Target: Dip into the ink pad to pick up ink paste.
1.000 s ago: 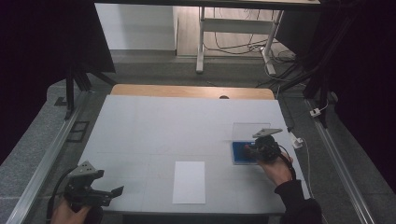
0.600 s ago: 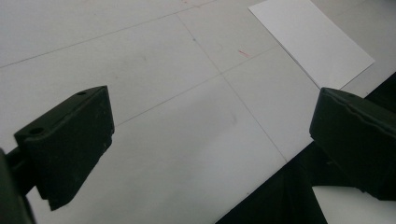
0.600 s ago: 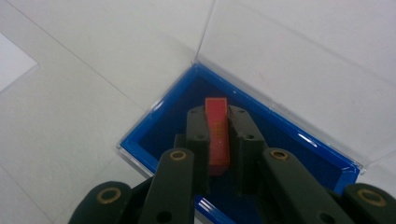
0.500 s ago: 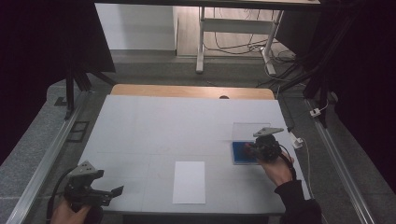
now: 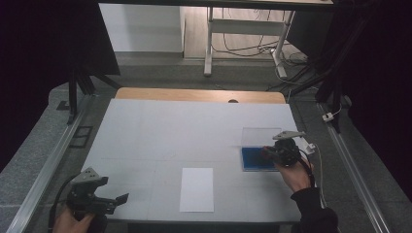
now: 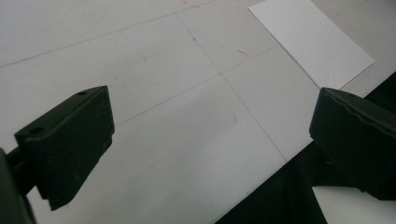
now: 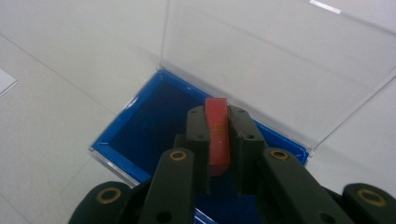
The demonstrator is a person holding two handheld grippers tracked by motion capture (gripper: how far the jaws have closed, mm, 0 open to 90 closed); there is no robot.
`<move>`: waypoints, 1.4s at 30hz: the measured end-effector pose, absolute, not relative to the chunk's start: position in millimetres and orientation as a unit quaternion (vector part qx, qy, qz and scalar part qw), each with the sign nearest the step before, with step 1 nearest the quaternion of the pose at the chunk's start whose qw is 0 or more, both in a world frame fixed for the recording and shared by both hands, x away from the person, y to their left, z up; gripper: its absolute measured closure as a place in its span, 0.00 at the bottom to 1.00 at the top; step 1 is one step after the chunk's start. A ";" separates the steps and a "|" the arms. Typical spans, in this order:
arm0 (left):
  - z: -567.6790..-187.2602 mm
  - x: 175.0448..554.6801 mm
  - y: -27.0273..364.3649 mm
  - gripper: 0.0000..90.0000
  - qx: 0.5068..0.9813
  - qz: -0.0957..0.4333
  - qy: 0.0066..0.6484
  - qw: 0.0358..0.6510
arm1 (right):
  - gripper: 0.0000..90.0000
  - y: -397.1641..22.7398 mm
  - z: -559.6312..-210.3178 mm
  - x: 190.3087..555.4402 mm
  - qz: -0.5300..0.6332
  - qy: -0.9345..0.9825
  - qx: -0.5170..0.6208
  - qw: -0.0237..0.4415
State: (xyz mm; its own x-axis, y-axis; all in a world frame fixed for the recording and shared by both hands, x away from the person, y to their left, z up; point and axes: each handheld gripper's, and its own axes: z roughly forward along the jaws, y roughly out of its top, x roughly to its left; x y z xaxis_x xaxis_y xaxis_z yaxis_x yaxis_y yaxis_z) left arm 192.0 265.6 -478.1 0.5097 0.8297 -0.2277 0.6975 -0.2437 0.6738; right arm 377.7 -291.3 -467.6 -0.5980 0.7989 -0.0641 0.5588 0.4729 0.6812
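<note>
A blue box [image 5: 255, 158] with a clear lid standing open lies at the right of the white table [image 5: 194, 131]. My right gripper [image 5: 268, 154] hovers over it, shut on a small red block [image 7: 217, 130] held upright between the jaws above the box's blue inside [image 7: 154, 121]. The clear lid [image 7: 280, 56] rises behind. A white sheet of paper [image 5: 197, 189] lies near the front middle. My left gripper [image 5: 119, 199] stands open at the front left, over bare table, with the paper [image 6: 313, 42] ahead of its jaws.
The table's front edge [image 6: 261, 186] runs just under the left gripper. Metal rails [image 5: 48, 165] flank the table on both sides. A wooden strip [image 5: 199, 94] borders the far edge; a desk frame and cables [image 5: 243, 43] stand beyond.
</note>
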 end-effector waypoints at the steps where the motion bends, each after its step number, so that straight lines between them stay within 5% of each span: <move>1: -478.1 191.9 265.6 0.01 0.784 0.088 0.487 0.375 | 0.89 -292.3 -469.2 378.4 0.313 0.837 0.408 0.188; 19: -478.4 192.2 266.0 0.01 0.784 0.084 0.488 0.375 | 0.89 -302.6 -479.0 387.6 0.322 0.826 0.439 0.149; 34: -478.7 193.6 265.4 0.01 0.786 0.082 0.487 0.372 | 0.89 -273.4 -477.2 378.9 0.249 0.858 0.391 0.222; 42: -478.7 193.8 265.3 0.01 0.786 0.081 0.487 0.373 | 0.89 -284.8 -478.2 382.9 0.280 0.843 0.417 0.191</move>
